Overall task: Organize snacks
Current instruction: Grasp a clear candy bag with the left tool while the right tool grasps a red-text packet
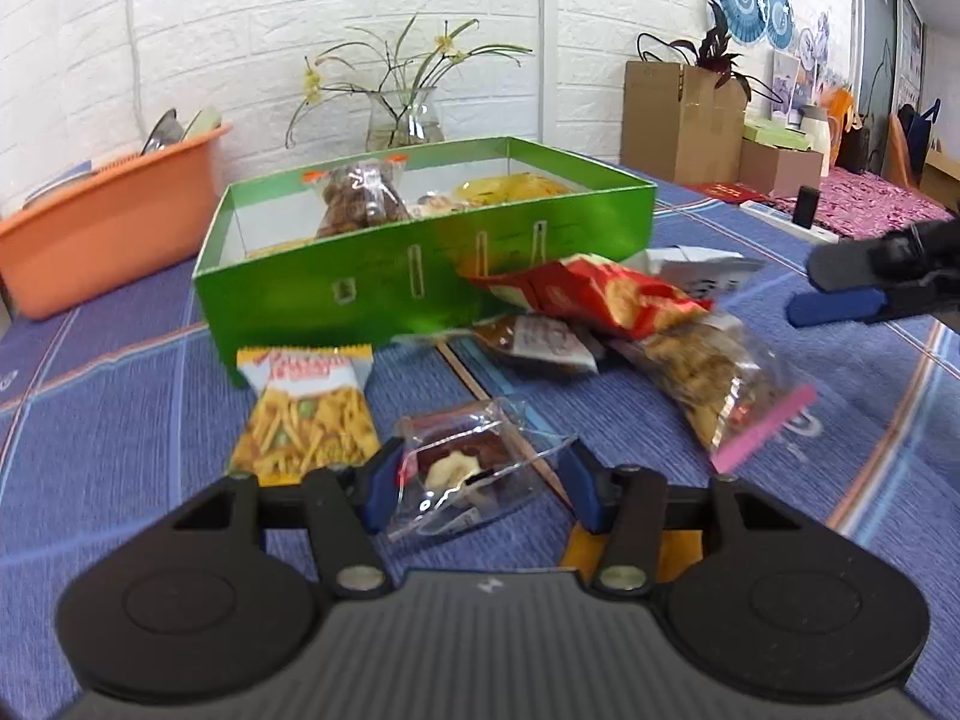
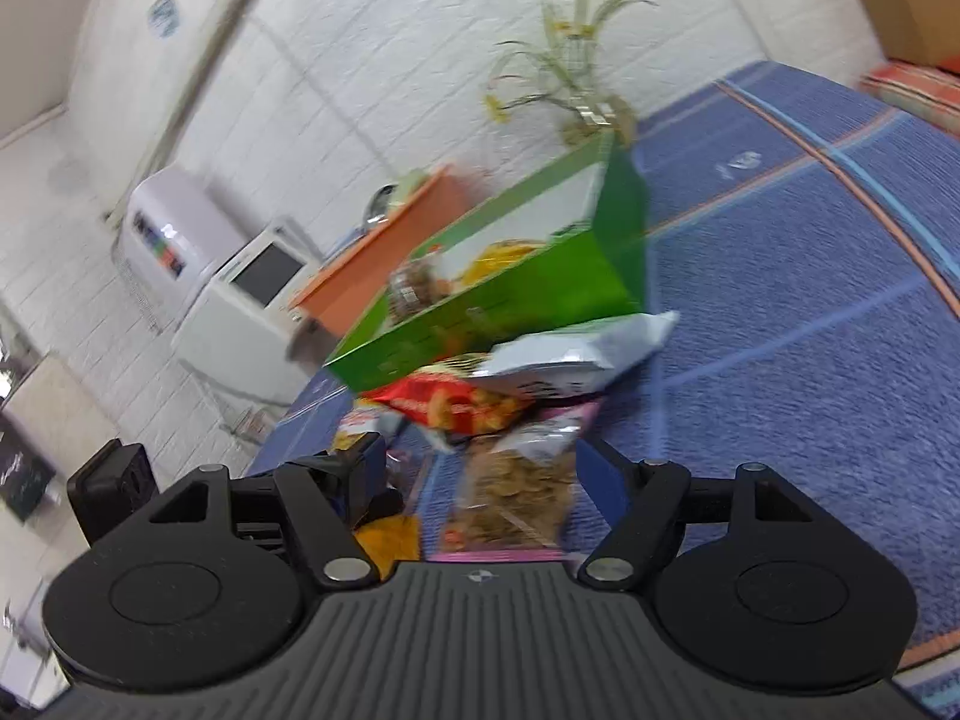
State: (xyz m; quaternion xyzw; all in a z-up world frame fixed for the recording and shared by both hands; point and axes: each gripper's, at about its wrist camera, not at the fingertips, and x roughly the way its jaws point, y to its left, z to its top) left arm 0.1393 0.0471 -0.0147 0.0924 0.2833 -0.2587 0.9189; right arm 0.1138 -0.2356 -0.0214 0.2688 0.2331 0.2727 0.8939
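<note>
A green box (image 1: 420, 276) stands on the blue cloth with several snack packs inside; it also shows in the right wrist view (image 2: 510, 306). In front of it lie a yellow fries pack (image 1: 306, 414), a red chip bag (image 1: 600, 294), a white bag (image 1: 696, 267), a clear bag of nuts with a pink seal (image 1: 714, 390) and a brown pack (image 1: 534, 345). My left gripper (image 1: 480, 480) is open with its fingers either side of a clear-wrapped cake (image 1: 474, 474). My right gripper (image 2: 480, 468) is open over the nut bag (image 2: 516, 480); it shows at the right in the left view (image 1: 840, 288).
An orange basin (image 1: 102, 222) with dishes stands left of the box. A glass vase with flowers (image 1: 405, 114) is behind it. Cardboard boxes (image 1: 684, 120) stand at the back right. A white appliance (image 2: 240, 294) stands beyond the table's far end.
</note>
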